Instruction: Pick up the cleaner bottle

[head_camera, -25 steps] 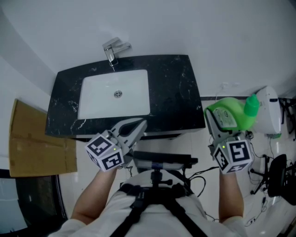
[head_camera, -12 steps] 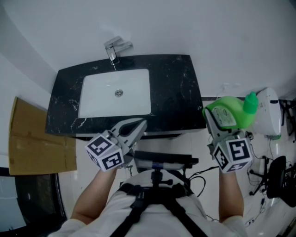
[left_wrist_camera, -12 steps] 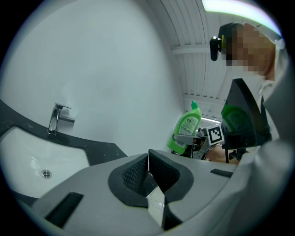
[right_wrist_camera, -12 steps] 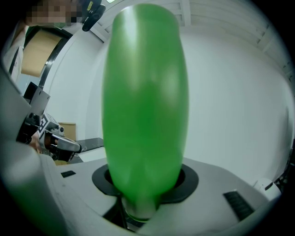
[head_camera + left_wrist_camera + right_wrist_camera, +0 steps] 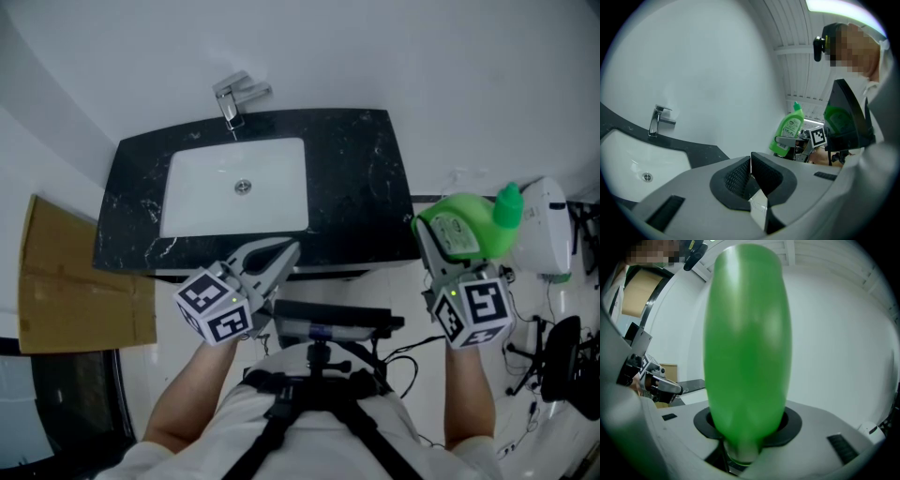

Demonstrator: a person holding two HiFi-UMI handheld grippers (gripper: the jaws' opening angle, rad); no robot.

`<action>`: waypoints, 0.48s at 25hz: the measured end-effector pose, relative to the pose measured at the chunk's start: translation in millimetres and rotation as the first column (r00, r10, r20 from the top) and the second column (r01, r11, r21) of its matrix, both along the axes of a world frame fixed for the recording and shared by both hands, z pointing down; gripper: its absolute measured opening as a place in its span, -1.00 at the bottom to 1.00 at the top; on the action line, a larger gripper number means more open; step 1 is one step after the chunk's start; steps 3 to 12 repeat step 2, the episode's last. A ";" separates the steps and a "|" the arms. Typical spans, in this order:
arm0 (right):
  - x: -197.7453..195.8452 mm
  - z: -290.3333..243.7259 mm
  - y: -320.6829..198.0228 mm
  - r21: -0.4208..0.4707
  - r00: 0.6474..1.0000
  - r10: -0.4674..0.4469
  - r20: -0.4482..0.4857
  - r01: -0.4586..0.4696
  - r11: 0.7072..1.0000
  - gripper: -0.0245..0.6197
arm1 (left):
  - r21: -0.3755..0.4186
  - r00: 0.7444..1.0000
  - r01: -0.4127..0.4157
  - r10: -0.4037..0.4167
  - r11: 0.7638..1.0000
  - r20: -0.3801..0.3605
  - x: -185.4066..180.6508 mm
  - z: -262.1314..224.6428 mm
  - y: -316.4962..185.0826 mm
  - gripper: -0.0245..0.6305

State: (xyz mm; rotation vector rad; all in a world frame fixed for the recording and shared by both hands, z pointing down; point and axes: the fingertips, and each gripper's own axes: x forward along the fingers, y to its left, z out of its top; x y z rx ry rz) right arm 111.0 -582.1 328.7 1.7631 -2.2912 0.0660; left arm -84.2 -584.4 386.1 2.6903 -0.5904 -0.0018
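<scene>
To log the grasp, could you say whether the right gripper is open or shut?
Shut: the right gripper has both jaws pressed against the green cleaner bottle, held clear of the counter.

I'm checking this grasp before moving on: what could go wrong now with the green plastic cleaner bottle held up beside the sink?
The right gripper is shut on the green plastic cleaner bottle near one end, so the long body may pivot or slip. Its cap looks close to the white rounded appliance; a swing could bump it.
</scene>
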 end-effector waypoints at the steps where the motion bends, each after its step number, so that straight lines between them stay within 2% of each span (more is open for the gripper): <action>1: 0.3 -0.1 -0.1 0.000 1.000 -0.001 0.000 0.001 1.000 -0.38 | 0.000 1.000 -0.001 0.001 1.000 0.000 0.4 -0.4 0.1 -0.93; 12: 0.7 -0.3 -0.1 -0.001 1.000 -0.001 -0.001 0.001 1.000 -0.38 | 0.001 1.000 -0.002 0.002 1.000 0.000 0.9 -0.8 0.2 -0.93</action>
